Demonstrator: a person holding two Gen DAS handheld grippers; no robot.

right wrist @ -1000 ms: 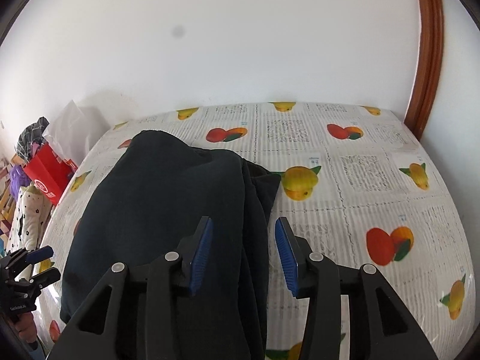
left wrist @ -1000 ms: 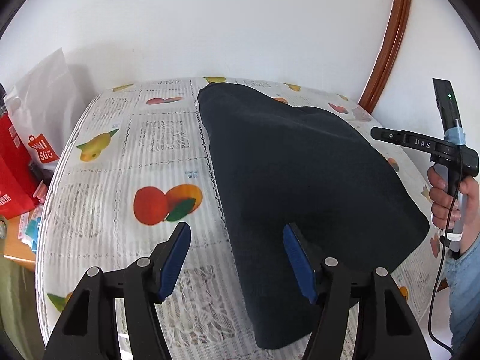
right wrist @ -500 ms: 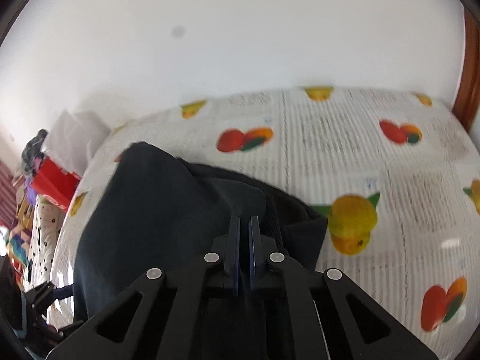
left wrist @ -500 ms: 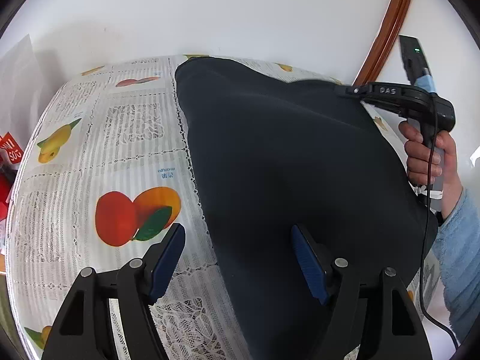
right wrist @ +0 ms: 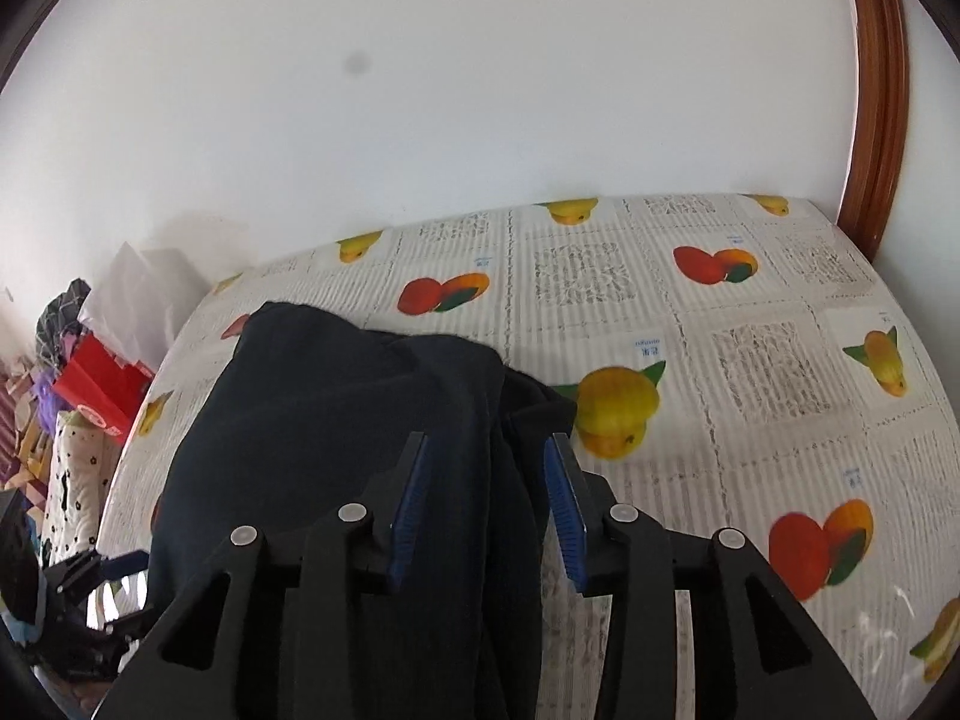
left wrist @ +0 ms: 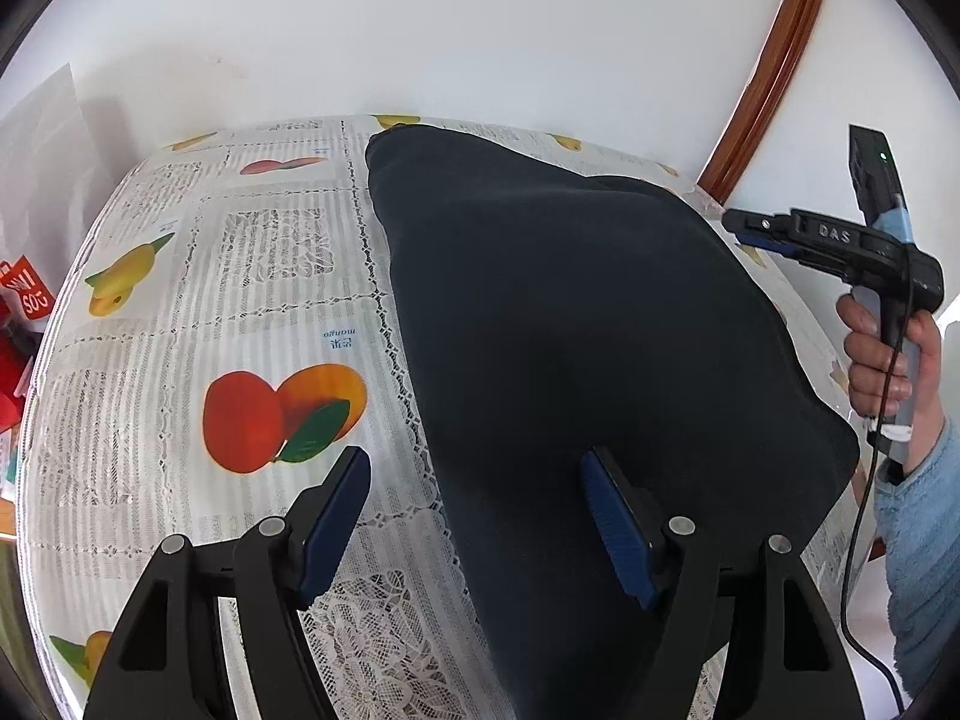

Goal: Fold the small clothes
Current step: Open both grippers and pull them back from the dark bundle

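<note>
One dark navy garment (left wrist: pixel 588 324) lies on your table (left wrist: pixel 252 276), and it fills the centre and right of the left wrist view. It reads as soft, thick cloth, folded over itself with a smooth, rounded left edge running from the top of the frame down to the bottom. In the right wrist view the same garment (right wrist: pixel 336 420) sits at lower left and centre, and there you can see two layers: a broad upper panel and a narrower fold beside it, with a crease between them.

Your left tool (left wrist: pixel 474 516) is spread wide at the bottom of its frame. One blue pad hangs over the bare tablecloth, the other over the dark cloth, with the garment's edge between them; the pads press on nothing.

Your right tool (right wrist: pixel 486 498) has just been opening. Its jaws stand partly apart at the bottom centre of its frame, straddling the crease of the garment, pads clear of the cloth. From the left wrist view you see it at the right edge, in your hand (left wrist: pixel 888 360) with a light blue sleeve (left wrist: pixel 918 546).

Count it up: one garment, two tools, one table covered in a white lace-patterned cloth printed with fruit. At the left edge sits a red shopping bag (right wrist: pixel 99 384) beside white tissue paper (right wrist: pixel 141 300).
</note>
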